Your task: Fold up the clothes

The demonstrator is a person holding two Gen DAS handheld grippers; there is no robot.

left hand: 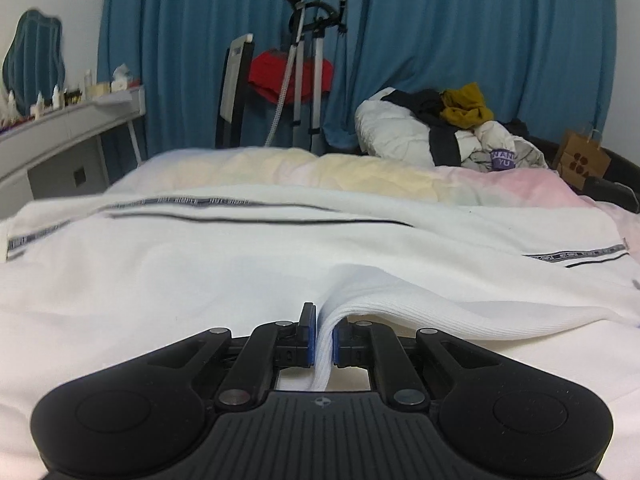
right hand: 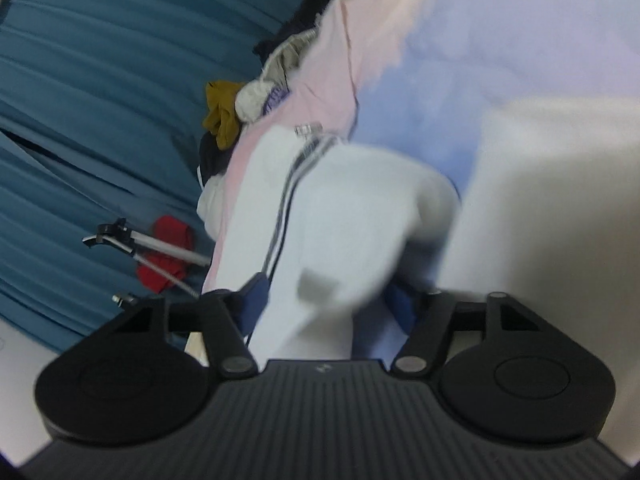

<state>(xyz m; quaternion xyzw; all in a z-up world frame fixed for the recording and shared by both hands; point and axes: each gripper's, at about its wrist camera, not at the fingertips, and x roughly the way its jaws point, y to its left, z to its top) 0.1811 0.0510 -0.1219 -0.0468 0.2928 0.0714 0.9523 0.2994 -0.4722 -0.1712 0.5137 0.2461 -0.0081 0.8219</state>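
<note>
the white knit sweater (left hand: 280,264) lies spread across the bed (left hand: 360,176), its dark-striped trim running along the far side, and the left gripper (left hand: 322,344) has its blue pads pinched tight on the ribbed hem at the near edge — the cloth rises in a soft fold from the pinch. the right gripper (right hand: 326,300) is tilted hard over, and its view is blurred; its fingers stand fairly wide with a bunch of the same white sweater (right hand: 340,216) between them, but whether they actually press on it i cannot tell.

the knit looks light and quite limp (it sags wherever it isn't held), so it should drape and slide on the smooth pastel sheet rather than keep a crease. the ribbed hem and the striped edges seem the firmer places to hold. a grip in the middle would likely only gather a lump.

a heap of other clothes (left hand: 452,124) sits at the far corner, near the blue curtain (left hand: 480,40).
</note>
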